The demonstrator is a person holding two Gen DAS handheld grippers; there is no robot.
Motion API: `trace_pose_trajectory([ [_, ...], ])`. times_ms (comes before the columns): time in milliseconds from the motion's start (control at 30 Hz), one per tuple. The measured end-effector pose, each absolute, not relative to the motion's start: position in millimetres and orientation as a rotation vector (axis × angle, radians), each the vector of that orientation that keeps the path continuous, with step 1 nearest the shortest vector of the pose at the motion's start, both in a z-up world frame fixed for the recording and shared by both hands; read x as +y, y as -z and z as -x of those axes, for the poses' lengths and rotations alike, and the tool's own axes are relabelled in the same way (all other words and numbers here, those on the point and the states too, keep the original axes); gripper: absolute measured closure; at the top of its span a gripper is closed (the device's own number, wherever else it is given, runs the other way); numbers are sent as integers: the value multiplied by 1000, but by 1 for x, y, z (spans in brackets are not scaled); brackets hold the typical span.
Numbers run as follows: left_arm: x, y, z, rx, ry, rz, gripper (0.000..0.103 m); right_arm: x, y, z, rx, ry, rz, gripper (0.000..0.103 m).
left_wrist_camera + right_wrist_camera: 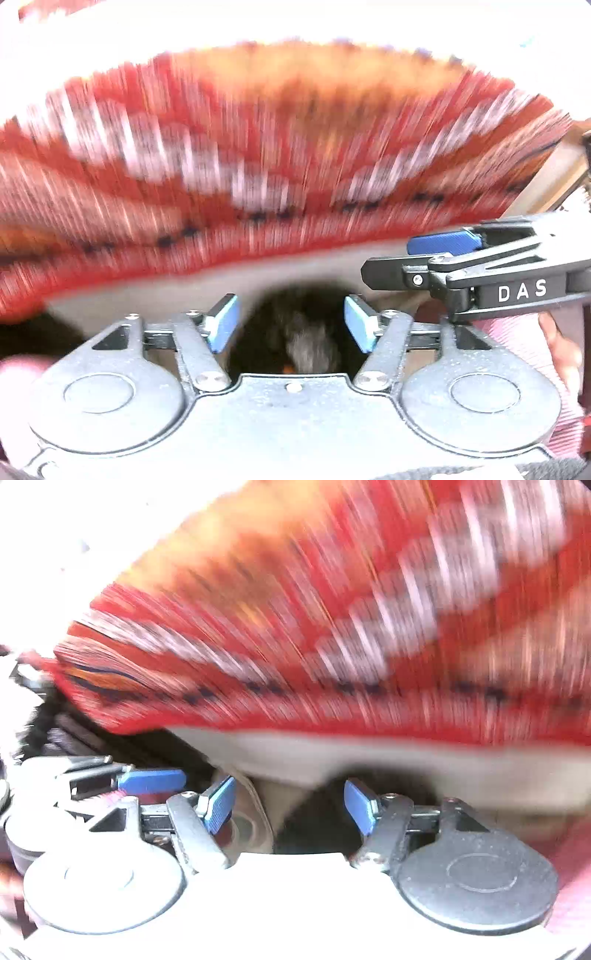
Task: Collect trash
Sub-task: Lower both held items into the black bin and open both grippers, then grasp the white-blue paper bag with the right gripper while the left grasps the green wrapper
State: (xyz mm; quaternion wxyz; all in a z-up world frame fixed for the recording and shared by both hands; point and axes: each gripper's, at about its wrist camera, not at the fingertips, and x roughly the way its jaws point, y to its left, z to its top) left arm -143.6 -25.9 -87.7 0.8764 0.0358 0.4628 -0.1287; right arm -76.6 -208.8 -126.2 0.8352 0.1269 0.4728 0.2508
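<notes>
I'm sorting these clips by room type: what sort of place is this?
Probably a home room, though motion blur hides most of it. A red patterned rug fills both views, with a pale floor strip along its edge. Both the left gripper and right gripper are open and empty.

I see a blurred woven rug [258, 155] filling the twelve o'clock half of my left view: red ground, white stepped patches, an orange-brown area toward its far edge, and a line of small dark dashes along its near border. In the right view the same rug [369, 627] shows red, white and orange streaks. Below it runs a pale grey-beige floor strip [221, 280]. My left gripper [291, 323] has grey metal arms with light blue pads [223, 325]. At three o'clock, the right gripper [402, 258] is black with a darker blue pad and white letters "DAS".
</notes>
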Motion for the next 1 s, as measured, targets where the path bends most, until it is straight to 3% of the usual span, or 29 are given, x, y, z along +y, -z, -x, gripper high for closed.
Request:
trace_pose_trajectory([
  [233, -18, -5, 127, 707, 329, -21, 18, -219, 19, 67, 691, -586, -170, 18],
  [467, -12, -40, 70, 550, 224, 53, 15, -223, -27, 16, 513, -427, -128, 15],
  [700, -6, -41, -10, 538, 137, 162, 14, -249, -32, -49, 470, -268, -124, 12],
  [1000, -38, -25, -85, 496, 138, 67, 16, -244, -8, -110, 543, -270, -48, 12],
])
